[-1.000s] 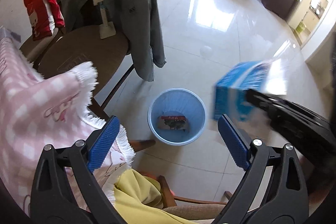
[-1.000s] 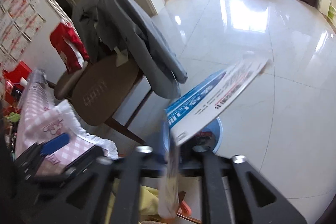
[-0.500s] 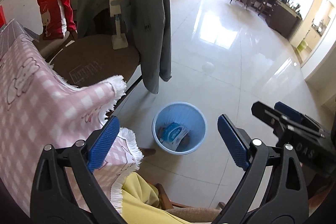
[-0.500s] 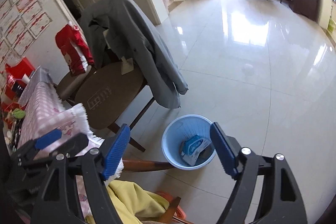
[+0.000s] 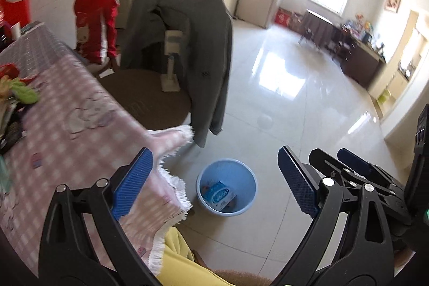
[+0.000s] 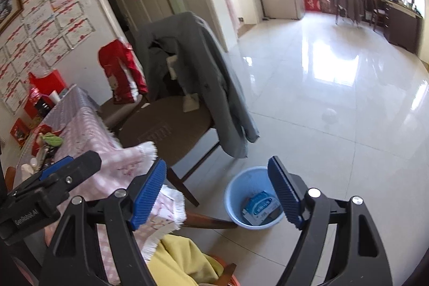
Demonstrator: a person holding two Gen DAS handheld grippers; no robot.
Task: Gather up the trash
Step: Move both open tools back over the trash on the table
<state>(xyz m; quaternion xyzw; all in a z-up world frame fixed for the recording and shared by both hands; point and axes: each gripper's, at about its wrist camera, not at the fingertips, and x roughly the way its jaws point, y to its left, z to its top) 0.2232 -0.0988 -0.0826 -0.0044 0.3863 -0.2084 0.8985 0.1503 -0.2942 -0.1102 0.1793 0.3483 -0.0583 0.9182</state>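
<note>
Floor (image 6: 335, 103): glossy pale tile, wide and bare beyond the bin.
Table (image 5: 67, 114): pink checked cloth with fringed edge, at nine o'clock of both grippers; clutter at its far end.
Bin (image 5: 226, 186): round light-blue plastic, on the floor at six o'clock between the jaws in both views.
Trash (image 6: 259, 205): flat blue-and-white packet lying in the bin, long axis tilted.
Right gripper (image 6: 218, 192): jaws released, wide, empty; the nearer to the bin.
Left gripper (image 5: 214, 181): jaws released, empty; nearer the table's remaining clutter.
</note>
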